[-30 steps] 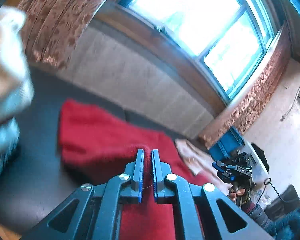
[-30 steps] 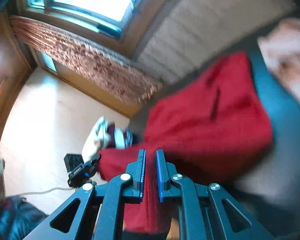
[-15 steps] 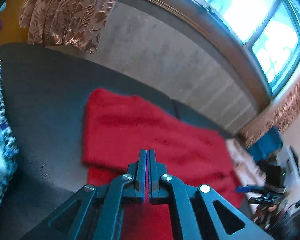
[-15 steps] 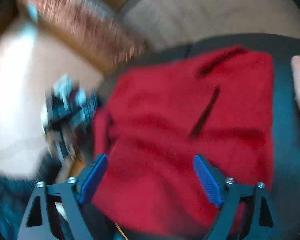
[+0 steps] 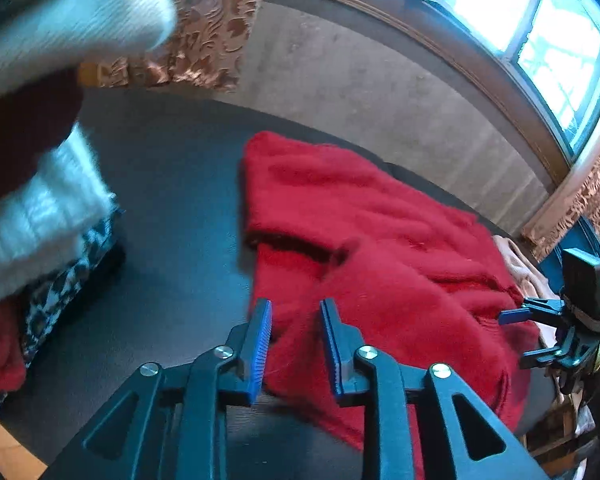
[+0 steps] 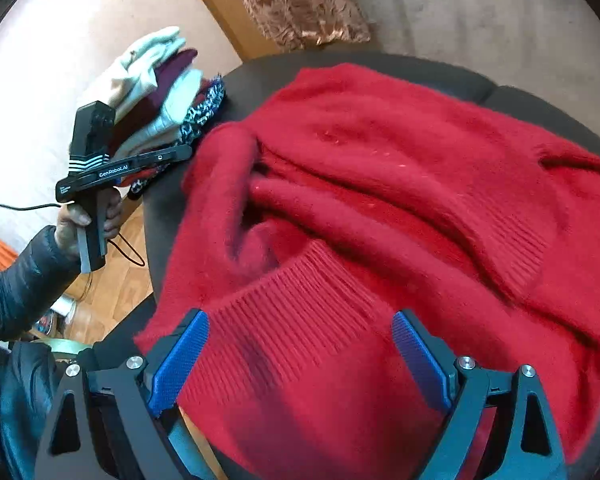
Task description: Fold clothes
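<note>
Your left claw [image 5: 295, 334] is opening above the red sweater [image 5: 380, 264] (partly folded on the dark sofa [image 5: 172, 184]); your right claw [image 6: 300, 364] is opening wide, its pads clear of the ribbed hem.

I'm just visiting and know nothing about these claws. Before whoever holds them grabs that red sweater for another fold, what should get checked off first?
1. Right claw wide enough to take cloth: ok, jaws spread wide and opening, over the ribbed hem.
2. Left claw ready: not ok yet, jaws only partly apart and opening, nothing pinched.
3. Red sweater lying flat: not ok, rumpled, one sleeve bunched across the body.
4. Sweater fully on the dark cushion: cannot tell, its near edge is hidden by the claws.
5. Stack of folded clothes clear of the sweater: ok, beside it, apart.
</note>
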### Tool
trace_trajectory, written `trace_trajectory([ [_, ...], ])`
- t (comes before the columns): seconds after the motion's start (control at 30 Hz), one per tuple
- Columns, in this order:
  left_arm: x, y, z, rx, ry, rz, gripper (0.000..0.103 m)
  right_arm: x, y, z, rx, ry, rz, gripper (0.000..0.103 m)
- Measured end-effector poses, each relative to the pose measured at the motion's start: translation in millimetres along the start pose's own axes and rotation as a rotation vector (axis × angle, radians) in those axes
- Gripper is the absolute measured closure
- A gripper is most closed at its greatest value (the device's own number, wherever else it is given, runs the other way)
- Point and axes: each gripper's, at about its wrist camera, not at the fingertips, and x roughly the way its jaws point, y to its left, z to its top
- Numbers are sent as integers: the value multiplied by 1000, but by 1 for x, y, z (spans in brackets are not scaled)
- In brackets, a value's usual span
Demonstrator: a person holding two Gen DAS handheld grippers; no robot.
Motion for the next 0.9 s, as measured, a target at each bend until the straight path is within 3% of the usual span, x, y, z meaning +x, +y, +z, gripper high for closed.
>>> trace_trajectory([
  [0.07, 0, 4, -1, 5, -5, 7, 69, 14, 0, 4, -24, 24, -72, 9],
  [0.23, 2, 5, -3, 68, -1, -10, 58, 27, 1, 3, -52, 64, -124, 3],
  [0.33, 8, 5, -3, 95, 28, -42, 53, 35, 14, 0, -138, 109, -212, 8],
  [0.43, 10, -2, -3, 126, 39, -86, 52, 30, 20, 3, -138, 103, -241, 41],
  [0.5, 10, -9, -2, 157, 40, -121, 52, 25, 21, 3, -125, 102, -244, 69],
  [0.57, 12, -18, -1, 203, 47, -142, 52, 21, 23, 3, -119, 102, -249, 73],
  [0.6, 17, -24, -1, 235, 64, -134, 53, 21, 24, 2, -129, 107, -257, 75],
  [0.67, 26, -31, -3, 260, 127, -134, 66, 20, 25, 2, -124, 107, -261, 79],
  [0.7, 29, -37, -6, 276, 149, -120, 90, 19, 26, 3, -120, 106, -264, 83],
  [0.77, 22, -41, -10, 278, 134, -123, 92, 15, 32, 2, -133, 94, -282, 87],
  [0.9, -12, -28, -14, 103, 92, -306, 93, -4, 49, -2, -173, 53, -329, 89],
])
